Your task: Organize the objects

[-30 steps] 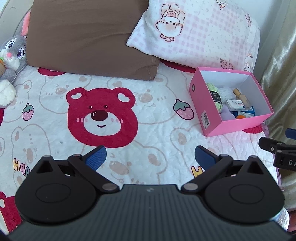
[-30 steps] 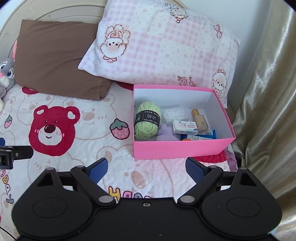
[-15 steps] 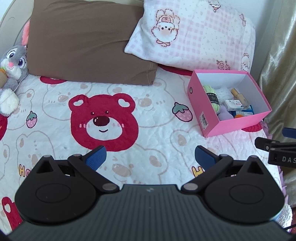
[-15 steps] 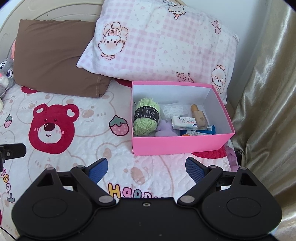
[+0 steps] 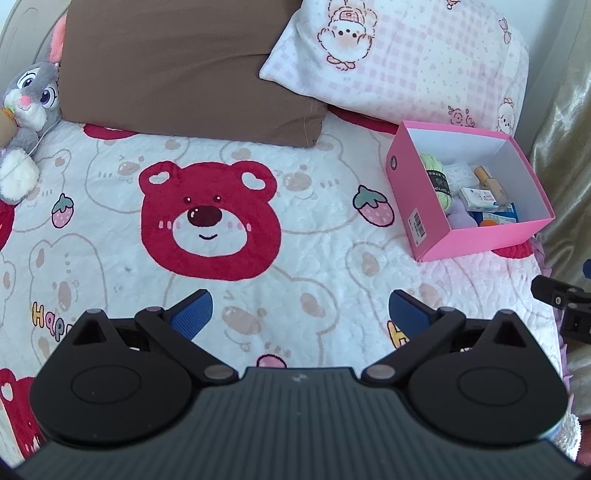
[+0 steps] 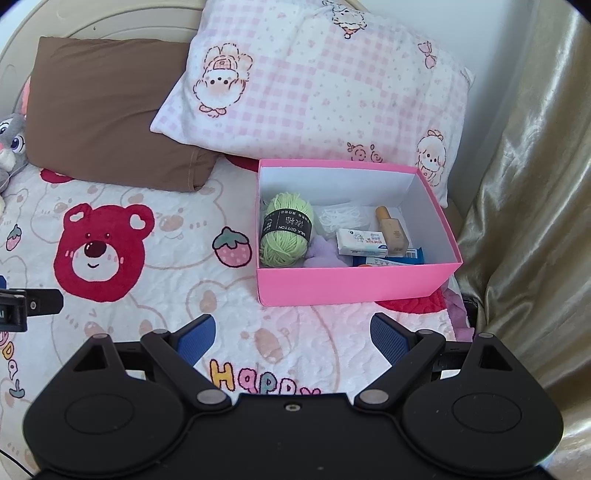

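On the bedspread (image 6: 155,258), pink box (image 6: 354,286), perhaps half-full

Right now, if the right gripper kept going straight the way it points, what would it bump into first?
Probably the bedspread just short of the pink box. The right gripper is open and empty; the box sits beyond, though depth is hard to judge.

A bed covered by a white quilt (image 6: 155,243) printed with red bears and strawberries fills the space ahead of the gripper. At its far end a brown pillow (image 6: 107,110) lies left of a pink checked pillow (image 6: 314,92), against a cream headboard (image 6: 110,22). To the right hangs a shiny gold curtain (image 6: 528,192) beside a pale wall (image 6: 491,55), all in bright daylight.
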### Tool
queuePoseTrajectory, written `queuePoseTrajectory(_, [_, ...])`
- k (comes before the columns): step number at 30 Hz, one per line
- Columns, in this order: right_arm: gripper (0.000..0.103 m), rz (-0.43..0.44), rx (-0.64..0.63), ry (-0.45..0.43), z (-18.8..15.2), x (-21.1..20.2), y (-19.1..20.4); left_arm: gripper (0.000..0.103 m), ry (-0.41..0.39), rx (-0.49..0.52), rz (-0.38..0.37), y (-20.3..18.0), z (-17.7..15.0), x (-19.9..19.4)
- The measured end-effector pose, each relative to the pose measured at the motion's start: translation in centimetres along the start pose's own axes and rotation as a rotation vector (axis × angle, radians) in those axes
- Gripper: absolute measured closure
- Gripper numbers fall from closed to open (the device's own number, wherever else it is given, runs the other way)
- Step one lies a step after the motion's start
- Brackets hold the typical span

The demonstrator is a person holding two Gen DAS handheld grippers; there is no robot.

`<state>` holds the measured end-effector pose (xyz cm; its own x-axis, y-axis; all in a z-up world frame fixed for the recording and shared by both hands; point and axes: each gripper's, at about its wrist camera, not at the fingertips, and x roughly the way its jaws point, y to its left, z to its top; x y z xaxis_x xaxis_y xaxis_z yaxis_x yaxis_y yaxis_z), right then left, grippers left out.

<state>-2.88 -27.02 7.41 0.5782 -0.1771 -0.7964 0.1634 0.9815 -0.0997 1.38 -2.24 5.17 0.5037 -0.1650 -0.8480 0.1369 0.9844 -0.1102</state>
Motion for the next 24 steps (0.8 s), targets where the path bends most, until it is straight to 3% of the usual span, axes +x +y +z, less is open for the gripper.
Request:
queuePoseTrajectory(10, [0.01, 0.007, -0.005, 0.004, -0.2, -0.05, 0.08, 0.0, 0.029, 0.002, 0.024, -0.13, 0.05, 0.45])
queuePoseTrajectory(24, [0.01, 0.011, -0.022, -0.008, -0.13, 0.03, 0.02, 0.0, 0.041, 0.005, -0.003, -0.17, -0.04, 0.84])
